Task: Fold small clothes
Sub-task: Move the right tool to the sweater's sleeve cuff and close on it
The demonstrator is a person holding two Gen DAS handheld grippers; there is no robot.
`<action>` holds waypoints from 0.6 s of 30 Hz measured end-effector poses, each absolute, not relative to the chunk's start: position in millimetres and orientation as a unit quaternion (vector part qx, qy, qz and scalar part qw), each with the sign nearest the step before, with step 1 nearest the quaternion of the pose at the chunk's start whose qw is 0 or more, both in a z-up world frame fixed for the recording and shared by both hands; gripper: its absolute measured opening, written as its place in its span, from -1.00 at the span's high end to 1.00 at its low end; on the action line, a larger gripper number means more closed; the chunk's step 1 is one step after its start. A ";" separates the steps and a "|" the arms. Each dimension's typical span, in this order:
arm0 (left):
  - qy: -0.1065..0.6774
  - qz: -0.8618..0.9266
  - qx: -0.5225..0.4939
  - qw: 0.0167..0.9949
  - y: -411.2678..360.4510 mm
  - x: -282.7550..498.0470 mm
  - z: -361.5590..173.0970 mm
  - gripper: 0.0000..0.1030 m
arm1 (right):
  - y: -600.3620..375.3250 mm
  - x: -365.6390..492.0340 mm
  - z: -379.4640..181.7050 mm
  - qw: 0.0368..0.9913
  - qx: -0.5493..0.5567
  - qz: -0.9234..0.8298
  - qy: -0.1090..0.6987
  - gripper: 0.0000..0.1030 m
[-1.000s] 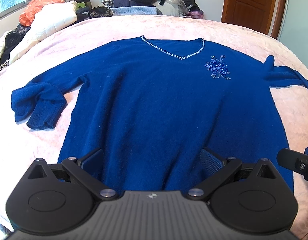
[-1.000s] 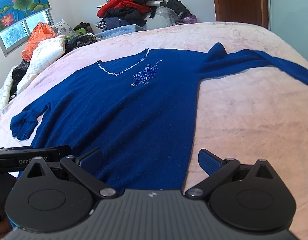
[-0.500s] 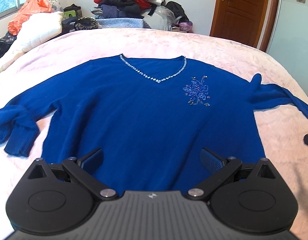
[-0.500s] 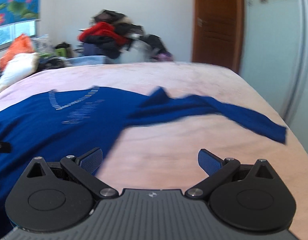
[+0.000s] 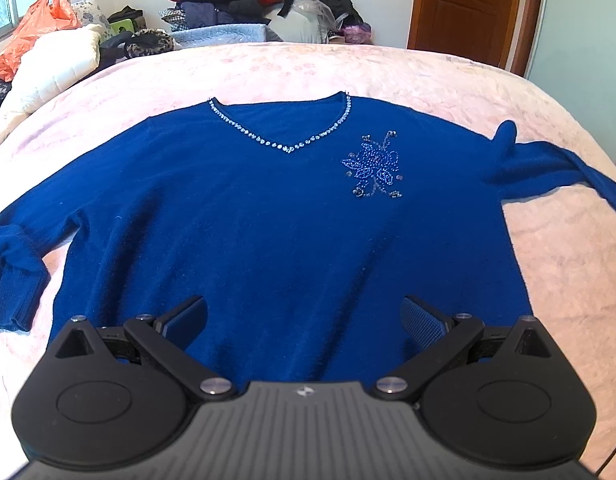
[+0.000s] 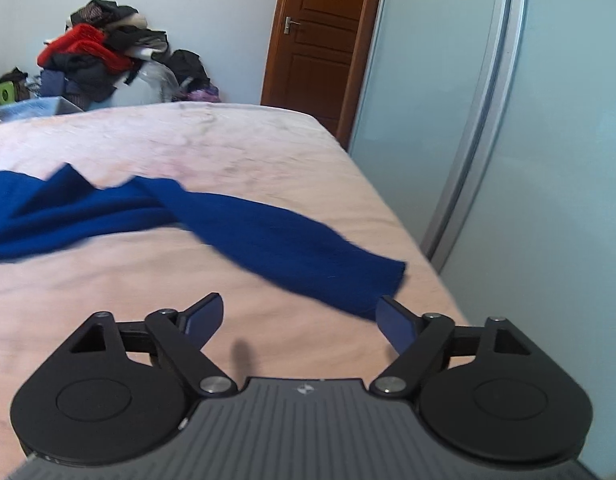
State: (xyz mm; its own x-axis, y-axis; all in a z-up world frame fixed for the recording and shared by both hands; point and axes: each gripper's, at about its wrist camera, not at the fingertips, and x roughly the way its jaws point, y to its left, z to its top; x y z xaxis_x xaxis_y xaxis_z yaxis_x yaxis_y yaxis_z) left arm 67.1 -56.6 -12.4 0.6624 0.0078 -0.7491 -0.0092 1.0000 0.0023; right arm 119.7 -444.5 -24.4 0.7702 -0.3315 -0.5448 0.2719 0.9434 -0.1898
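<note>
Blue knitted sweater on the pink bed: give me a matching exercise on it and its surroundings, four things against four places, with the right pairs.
Things
1. blue knitted sweater
2. beaded flower motif
3. orange plastic bag
4. brown wooden door

Places
A. far left of the left wrist view, by the window
B. spread flat on the pink bedspread
C. far right corner of the room, beyond the bed
D. on the sweater's chest, right of the V-neck in the left wrist view

Pairs: 1-B, 2-D, 3-A, 4-C
</note>
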 end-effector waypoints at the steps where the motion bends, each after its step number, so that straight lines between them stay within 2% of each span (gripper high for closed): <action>1: 0.411 0.006 -0.001 0.912 -56.6 67.9 -12.5 -1.00 | -447.8 123.5 -25.9 0.938 -0.059 -0.161 0.301 -0.52; 6: 0.416 0.012 -0.001 0.909 -57.2 71.1 -13.6 -1.00 | -462.4 141.7 -32.2 0.930 -0.096 -0.149 0.322 -0.29; 9: 0.419 0.014 0.004 0.908 -59.5 73.5 -15.2 -1.00 | -471.7 144.6 -32.4 0.934 -0.091 -0.132 0.318 -0.22; 11: 0.420 0.015 0.008 0.907 -61.0 74.2 -15.6 -1.00 | -478.6 147.5 -30.2 0.936 -0.077 -0.122 0.322 -0.10; 12: 0.420 0.016 0.010 0.907 -61.7 74.7 -15.7 -1.00 | -482.5 149.1 -29.0 0.937 -0.063 -0.117 0.324 0.01; 13: 0.421 0.016 0.011 0.907 -62.0 75.0 -15.9 -1.00 | -487.1 150.0 -26.8 0.938 -0.046 -0.113 0.325 0.21; 14: 0.421 0.017 0.012 0.907 -62.2 75.3 -16.2 -1.00 | -489.2 151.1 -25.0 0.937 -0.036 -0.116 0.327 0.27; 16: 0.422 0.020 0.013 0.906 -61.7 75.9 -17.1 -1.00 | -491.0 152.4 -23.0 0.938 -0.026 -0.116 0.326 0.63; 18: 0.424 0.022 0.012 0.905 -61.3 76.8 -18.1 -1.00 | -492.3 152.8 -22.0 0.939 -0.012 -0.114 0.325 0.79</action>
State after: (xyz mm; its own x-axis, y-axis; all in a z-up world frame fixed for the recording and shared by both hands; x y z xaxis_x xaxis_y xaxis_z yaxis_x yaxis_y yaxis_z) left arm 76.8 -61.3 -18.1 0.6391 0.0493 -0.7675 -0.0286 0.9988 0.0403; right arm 152.8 -492.3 -22.0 0.7633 -0.2220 -0.6068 0.2069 0.9736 -0.0959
